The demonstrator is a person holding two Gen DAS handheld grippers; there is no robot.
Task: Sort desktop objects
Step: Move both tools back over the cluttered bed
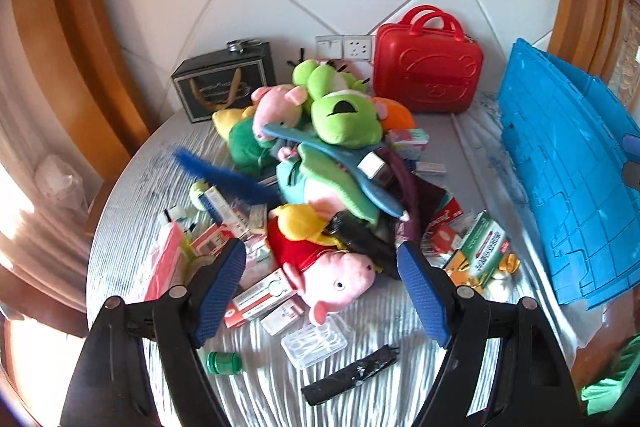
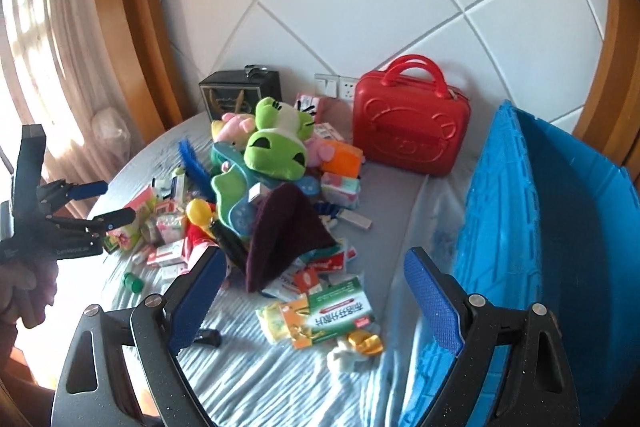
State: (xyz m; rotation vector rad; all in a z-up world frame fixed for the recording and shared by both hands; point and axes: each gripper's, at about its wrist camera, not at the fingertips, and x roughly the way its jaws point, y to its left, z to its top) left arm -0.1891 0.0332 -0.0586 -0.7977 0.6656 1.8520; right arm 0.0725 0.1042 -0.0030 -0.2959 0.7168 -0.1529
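At the far left of the right wrist view, a hand (image 2: 24, 291) holds the left gripper (image 2: 114, 203) above the left edge of the table (image 2: 248, 379); its blue-tipped fingers stand wide apart with nothing between them. From its own camera, that gripper's fingers frame a pink pig plush (image 1: 340, 279) in a red top, lying on small cartons at the near edge of the pile, without touching it. Just beside the pig, toward the camera, lie a clear plastic box (image 1: 314, 341), a green cap (image 1: 224, 363) and a black flat object (image 1: 352, 373).

The pile fills the middle of the grey cloth: a green frog plush (image 2: 276, 143) sits on top, a dark purple cloth (image 2: 284, 227) drapes down its front, and a blue feathery thing (image 1: 224, 179) sticks out to the left. A black box (image 2: 236, 93) stands at the back left against the wall.

Further right, a green medicine carton (image 2: 340, 311) lies near the right gripper (image 2: 312, 291), whose fingers are also spread wide and empty. A red case (image 2: 412, 123) stands upright at the back. At the far right, a blue plastic crate (image 2: 560, 227) rests at the table's edge.
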